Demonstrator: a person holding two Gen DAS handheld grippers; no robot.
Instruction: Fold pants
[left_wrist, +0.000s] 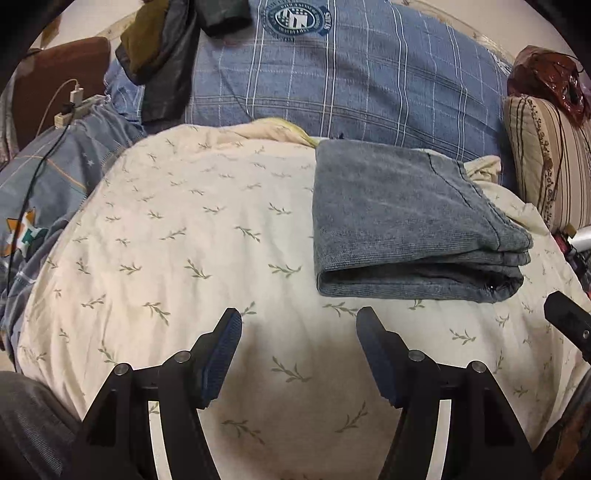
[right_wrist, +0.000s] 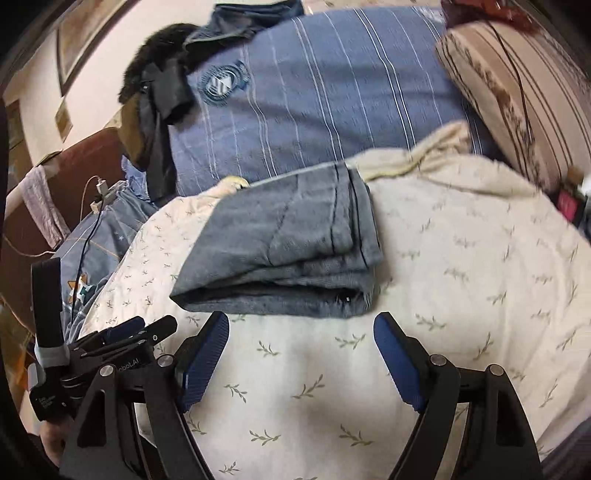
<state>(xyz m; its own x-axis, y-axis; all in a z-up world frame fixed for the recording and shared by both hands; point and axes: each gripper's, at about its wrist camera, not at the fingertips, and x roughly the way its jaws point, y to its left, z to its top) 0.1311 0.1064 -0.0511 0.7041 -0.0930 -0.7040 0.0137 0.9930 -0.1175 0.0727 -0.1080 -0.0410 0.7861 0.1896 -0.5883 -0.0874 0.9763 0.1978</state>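
The grey-blue pants (left_wrist: 406, 218) lie folded into a thick rectangular stack on the cream leaf-print blanket (left_wrist: 192, 229). In the right wrist view the pants (right_wrist: 288, 243) sit just beyond my fingers. My left gripper (left_wrist: 299, 317) is open and empty, hovering over the blanket to the near left of the stack. My right gripper (right_wrist: 301, 325) is open and empty, close to the near folded edge of the stack. The left gripper also shows at the left edge of the right wrist view (right_wrist: 122, 332), and part of the right gripper shows in the left wrist view (left_wrist: 569, 325).
A blue plaid duvet (left_wrist: 332, 85) with a round emblem lies behind the blanket. Dark clothes (left_wrist: 162, 55) are piled at the back left. A striped pillow (left_wrist: 546, 166) stands at the right. A power strip with cables (left_wrist: 74, 110) lies at the left.
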